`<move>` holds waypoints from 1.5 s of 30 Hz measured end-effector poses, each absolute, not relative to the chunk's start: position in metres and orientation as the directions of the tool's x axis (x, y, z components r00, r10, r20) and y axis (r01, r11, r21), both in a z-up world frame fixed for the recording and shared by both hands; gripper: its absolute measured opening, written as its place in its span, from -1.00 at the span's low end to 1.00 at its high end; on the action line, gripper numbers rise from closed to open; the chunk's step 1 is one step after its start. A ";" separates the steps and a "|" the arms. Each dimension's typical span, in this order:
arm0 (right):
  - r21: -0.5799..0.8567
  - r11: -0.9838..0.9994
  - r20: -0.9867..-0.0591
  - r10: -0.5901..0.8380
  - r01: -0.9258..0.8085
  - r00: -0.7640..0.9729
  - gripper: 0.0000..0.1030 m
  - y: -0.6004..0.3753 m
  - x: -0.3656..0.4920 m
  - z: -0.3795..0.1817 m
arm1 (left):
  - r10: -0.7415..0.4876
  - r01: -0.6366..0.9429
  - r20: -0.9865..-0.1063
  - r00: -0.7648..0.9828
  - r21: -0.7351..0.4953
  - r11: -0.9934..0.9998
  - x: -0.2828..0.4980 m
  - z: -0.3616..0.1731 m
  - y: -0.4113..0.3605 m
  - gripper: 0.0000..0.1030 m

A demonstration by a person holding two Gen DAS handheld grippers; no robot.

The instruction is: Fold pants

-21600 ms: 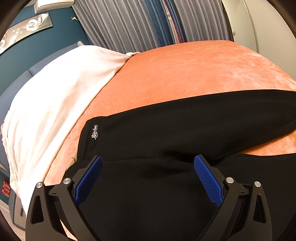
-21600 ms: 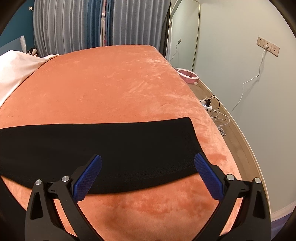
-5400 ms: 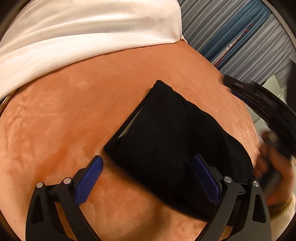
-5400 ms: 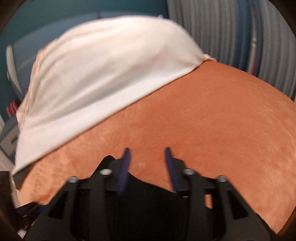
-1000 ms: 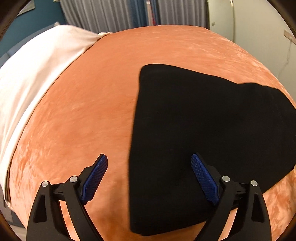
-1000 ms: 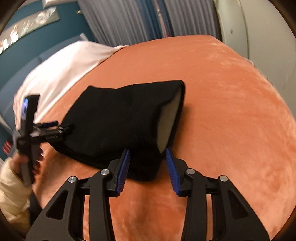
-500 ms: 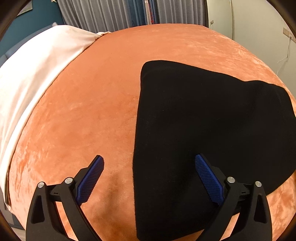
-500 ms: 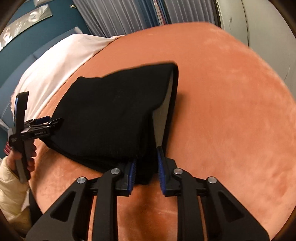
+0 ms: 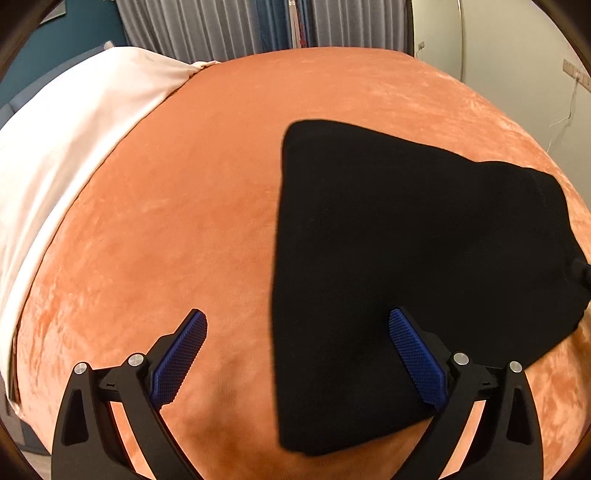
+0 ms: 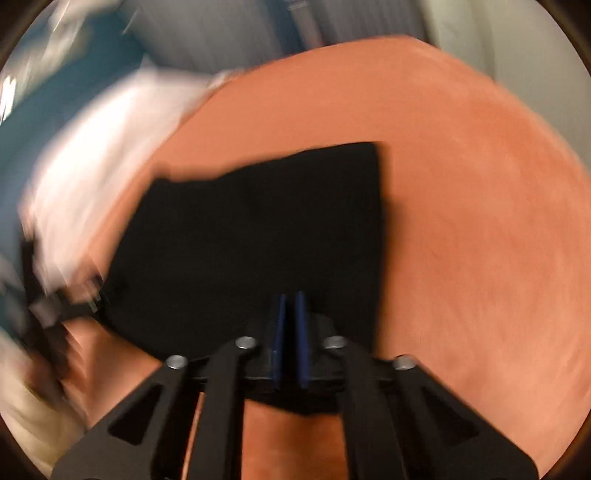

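Note:
The black pants (image 9: 406, 258) lie folded into a compact bundle on the orange bed cover (image 9: 184, 221). My left gripper (image 9: 295, 332) is open and empty, hovering over the bundle's near left edge, one pad over the cover and one over the cloth. In the blurred right wrist view the pants (image 10: 258, 240) fill the middle. My right gripper (image 10: 290, 306) is shut on the near edge of the bundle. The right gripper's tip (image 9: 581, 273) just shows at the right edge of the left wrist view.
A white pillow or sheet (image 9: 66, 140) lies along the left side of the bed. Grey and blue curtains (image 9: 240, 29) hang behind. A pale wall with a socket and cable (image 9: 569, 74) is at the right. The left gripper (image 10: 62, 310) shows blurred in the right wrist view.
My right gripper has closed fully on the near edge of the bundle and is moving fast, blurring its view. The raised open edge of the pants has flattened. My left gripper stays open.

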State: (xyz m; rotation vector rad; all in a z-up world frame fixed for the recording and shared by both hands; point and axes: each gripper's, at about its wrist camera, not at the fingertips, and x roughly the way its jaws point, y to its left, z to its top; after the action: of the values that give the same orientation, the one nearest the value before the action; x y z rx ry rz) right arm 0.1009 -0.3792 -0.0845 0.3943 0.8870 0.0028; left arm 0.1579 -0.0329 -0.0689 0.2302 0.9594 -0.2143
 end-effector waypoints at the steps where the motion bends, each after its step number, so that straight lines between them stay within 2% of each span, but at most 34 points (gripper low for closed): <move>1: 0.253 0.957 -0.745 0.097 0.144 0.660 -0.88 -0.366 0.102 -0.067 | -0.076 0.284 -0.822 0.564 0.106 0.953 0.157 -0.068 -0.029 0.90; 2: 0.245 0.965 -0.734 0.122 0.094 0.668 -0.88 -0.351 0.108 -0.054 | -0.082 0.285 -0.820 0.567 0.102 0.953 0.156 -0.067 -0.026 0.90; 6: 0.328 0.925 -0.715 0.376 -0.192 0.589 -0.88 -0.269 0.173 -0.035 | -0.114 0.268 -0.825 0.553 0.046 0.962 0.158 -0.068 -0.019 0.90; 12: 0.245 0.922 -0.841 0.356 -0.300 0.408 -0.88 -0.167 0.286 -0.091 | -0.145 0.284 -0.832 0.536 0.015 0.959 0.153 -0.066 -0.010 0.90; 16: 0.161 0.930 -0.869 0.293 -0.332 0.399 -0.96 -0.125 0.312 -0.115 | -0.143 0.290 -0.831 0.537 0.023 0.957 0.153 -0.066 -0.007 0.88; 22: 0.253 0.912 -0.845 0.371 -0.323 0.386 -1.00 -0.101 0.333 -0.130 | -0.118 0.283 -0.827 0.550 0.051 0.958 0.155 -0.069 -0.008 0.88; 25: 0.357 0.885 -0.785 0.458 -0.299 0.418 -0.93 -0.113 0.310 -0.109 | -0.137 0.285 -0.833 0.536 0.026 0.958 0.155 -0.069 -0.006 0.88; 27: 0.372 0.883 -0.732 0.469 -0.286 0.495 -0.91 -0.133 0.281 -0.087 | -0.134 0.285 -0.834 0.536 0.029 0.958 0.153 -0.068 -0.006 0.88; 30: 0.386 0.905 -0.710 0.415 -0.177 0.569 -0.91 -0.186 0.235 -0.079 | -0.118 0.292 -0.830 0.546 0.056 0.955 0.150 -0.068 -0.010 0.88; 34: 0.267 0.964 -0.781 0.209 0.013 0.588 -0.90 -0.248 0.176 -0.100 | -0.102 0.286 -0.830 0.549 0.071 0.956 0.147 -0.066 -0.016 0.88; 35: 0.245 0.968 -0.796 0.168 0.057 0.581 -0.97 -0.261 0.162 -0.109 | -0.098 0.285 -0.831 0.548 0.075 0.956 0.147 -0.066 -0.017 0.88; 38: 0.379 0.921 -0.754 0.251 0.090 0.608 -1.00 -0.284 0.132 -0.115 | -0.092 0.283 -0.832 0.547 0.080 0.956 0.150 -0.065 -0.017 0.88; 43: 0.352 0.929 -0.697 0.181 0.112 0.694 -0.78 -0.287 0.094 -0.082 | -0.065 0.283 -0.832 0.550 0.113 0.952 0.150 -0.063 -0.028 0.88; 45: 0.326 0.935 -0.700 0.140 0.139 0.701 -0.24 -0.287 0.081 -0.082 | -0.052 0.282 -0.833 0.551 0.126 0.951 0.150 -0.063 -0.030 0.88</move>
State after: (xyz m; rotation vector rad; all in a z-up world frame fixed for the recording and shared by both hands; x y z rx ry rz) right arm 0.0809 -0.2875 -0.0816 0.3728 0.7995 0.0004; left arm 0.1503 -0.0304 -0.0633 0.2580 0.9704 -0.2000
